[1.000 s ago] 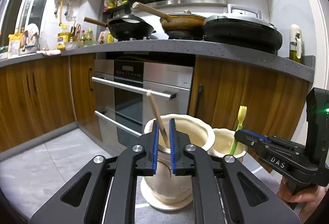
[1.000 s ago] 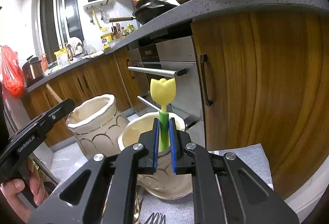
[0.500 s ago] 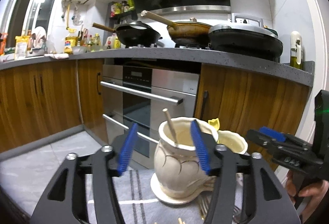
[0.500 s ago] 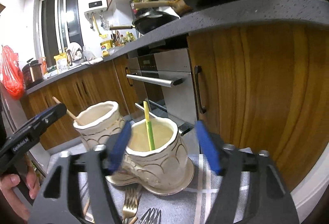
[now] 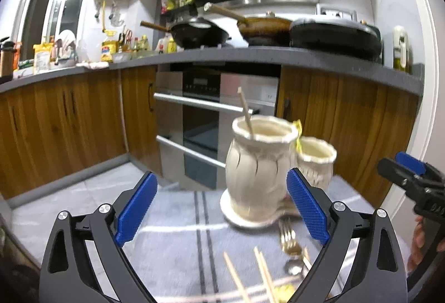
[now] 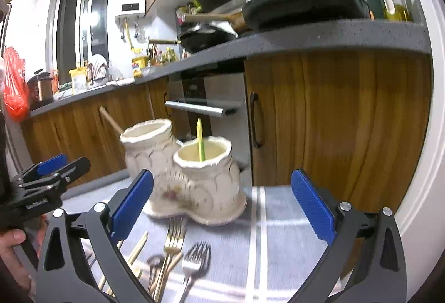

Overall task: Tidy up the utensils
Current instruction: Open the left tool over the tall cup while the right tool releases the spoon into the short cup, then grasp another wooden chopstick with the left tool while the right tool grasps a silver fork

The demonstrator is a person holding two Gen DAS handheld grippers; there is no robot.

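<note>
Two cream ceramic pots stand on one base on a grey cloth. The taller pot [image 5: 258, 166] [image 6: 147, 147] holds a wooden chopstick [image 5: 244, 111] [image 6: 111, 121]. The shorter pot [image 5: 317, 161] [image 6: 205, 166] holds a yellow-green utensil [image 6: 199, 140]. Forks [image 6: 173, 236] [image 5: 289, 236], chopsticks [image 5: 250, 275] and spoons lie loose on the cloth in front of the pots. My left gripper [image 5: 219, 208] is open and empty, back from the taller pot. My right gripper [image 6: 222, 208] is open and empty, back from the shorter pot.
The cloth [image 6: 281, 241] covers a low table in front of wooden cabinets [image 6: 333, 119] and an oven [image 5: 205, 119]. A counter above carries pans. Each gripper shows at the edge of the other's view, the right one [image 5: 411, 183] and the left one [image 6: 47, 178].
Both grippers opened, releasing the chopstick into the taller pot and the yellow-green utensil into the shorter pot. Both then drew back and up, so the loose cutlery came into view.
</note>
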